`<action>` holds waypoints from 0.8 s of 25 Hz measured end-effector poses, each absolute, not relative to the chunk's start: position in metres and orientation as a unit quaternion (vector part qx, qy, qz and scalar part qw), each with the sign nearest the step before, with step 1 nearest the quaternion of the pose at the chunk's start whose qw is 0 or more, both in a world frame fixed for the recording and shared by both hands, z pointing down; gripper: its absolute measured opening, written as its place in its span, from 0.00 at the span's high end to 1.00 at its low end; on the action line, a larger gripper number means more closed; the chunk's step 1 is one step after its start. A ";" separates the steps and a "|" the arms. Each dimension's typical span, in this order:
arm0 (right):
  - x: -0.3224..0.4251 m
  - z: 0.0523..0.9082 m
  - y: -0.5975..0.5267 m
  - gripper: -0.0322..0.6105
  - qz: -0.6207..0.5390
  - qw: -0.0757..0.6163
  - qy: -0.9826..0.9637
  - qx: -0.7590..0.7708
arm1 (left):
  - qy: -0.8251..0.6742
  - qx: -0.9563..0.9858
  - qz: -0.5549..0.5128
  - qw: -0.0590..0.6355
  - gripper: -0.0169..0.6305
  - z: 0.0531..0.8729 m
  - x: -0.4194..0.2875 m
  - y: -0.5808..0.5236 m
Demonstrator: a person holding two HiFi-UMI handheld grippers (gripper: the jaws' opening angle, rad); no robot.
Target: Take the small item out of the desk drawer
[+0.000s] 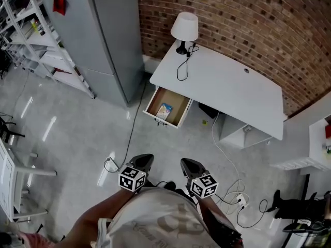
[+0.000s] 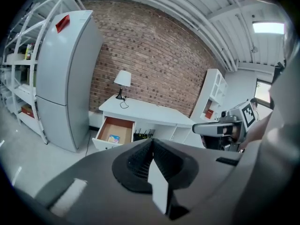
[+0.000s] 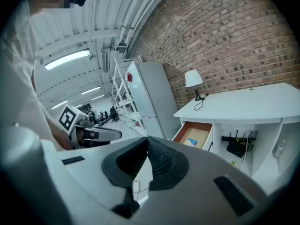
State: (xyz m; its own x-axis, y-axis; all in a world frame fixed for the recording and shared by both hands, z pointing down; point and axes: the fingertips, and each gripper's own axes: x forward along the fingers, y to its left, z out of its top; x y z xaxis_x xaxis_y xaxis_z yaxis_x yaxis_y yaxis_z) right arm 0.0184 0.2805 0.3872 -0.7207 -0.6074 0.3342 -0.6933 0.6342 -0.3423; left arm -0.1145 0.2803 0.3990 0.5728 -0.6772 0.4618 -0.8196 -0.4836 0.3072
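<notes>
Both tongs hang low in the frame, close to the person's body and well apart from the counter [image 1: 227,87]. The left tongs [image 1: 142,163] are closed tip to tip with nothing between them, which the left gripper view confirms [image 2: 152,145]. The right tongs [image 1: 191,167] are likewise pressed together and empty in their own view [image 3: 146,142].

The drawer [image 1: 155,119] stands pulled out from the counter's left end, opening toward the lower left of the frame, below the lamp [image 1: 184,27]. The item [image 1: 164,110], a small flat blue-and-yellow packet, lies on the drawer's bottom near its front wall. It is too small here to read its long axis with any confidence.

From the tongs, the item lies straight up the frame, across a stretch of bare floor [image 1: 77,133], roughly between the two of them, so neither is clearly nearer. In the left gripper view it sits up and left of the tips [image 2: 113,138]. In the right gripper view it sits to the right of the tips, about level with them [image 3: 191,142].

The task looks barely begun. The drawer is already open, so the next move probably calls for closing the gap to the counter, then spreading one pair of tongs before dipping over the drawer's front wall.
</notes>
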 end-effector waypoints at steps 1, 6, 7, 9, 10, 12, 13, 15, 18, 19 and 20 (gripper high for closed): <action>0.016 0.387 0.279 0.94 0.228 0.096 -0.898 0.365 | -0.437 0.852 0.139 0.252 0.96 0.398 -0.116 0.279; 0.003 0.385 0.275 0.94 0.230 0.099 -0.891 0.378 | -0.426 0.858 0.138 0.252 0.96 0.397 -0.130 0.272; 0.001 0.385 0.274 0.94 0.230 0.099 -0.890 0.381 | -0.424 0.859 0.138 0.253 0.96 0.397 -0.133 0.271; -0.005 0.385 0.274 0.94 0.231 0.100 -0.887 0.387 | -0.419 0.861 0.138 0.253 0.96 0.397 -0.138 0.269; -0.007 0.385 0.274 0.94 0.231 0.101 -0.886 0.390 | -0.416 0.862 0.138 0.254 0.96 0.397 -0.141 0.268; -0.014 0.386 0.274 0.94 0.232 0.102 -0.882 0.396 | -0.410 0.865 0.138 0.254 0.96 0.399 -0.147 0.267; -0.018 0.386 0.274 0.94 0.232 0.103 -0.881 0.399 | -0.407 0.866 0.138 0.254 0.96 0.399 -0.150 0.267; -0.025 0.387 0.275 0.94 0.234 0.105 -0.878 0.404 | -0.402 0.868 0.138 0.256 0.96 0.400 -0.156 0.267; -0.034 0.388 0.276 0.94 0.235 0.109 -0.875 0.410 | -0.396 0.871 0.136 0.257 0.96 0.401 -0.167 0.266; -0.038 0.388 0.276 0.94 0.235 0.110 -0.874 0.412 | -0.395 0.872 0.136 0.257 0.96 0.401 -0.172 0.265; -0.043 0.389 0.276 0.94 0.235 0.110 -0.873 0.414 | -0.394 0.872 0.135 0.257 0.96 0.401 -0.177 0.265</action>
State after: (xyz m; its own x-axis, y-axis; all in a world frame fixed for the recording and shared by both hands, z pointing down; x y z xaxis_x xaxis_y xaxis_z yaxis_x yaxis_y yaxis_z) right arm -0.0433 0.2759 0.3891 -0.6335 -0.6698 0.3873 -0.7738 0.5471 -0.3193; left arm -0.1769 0.2649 0.4014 0.6532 -0.6178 0.4378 -0.7565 -0.5577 0.3416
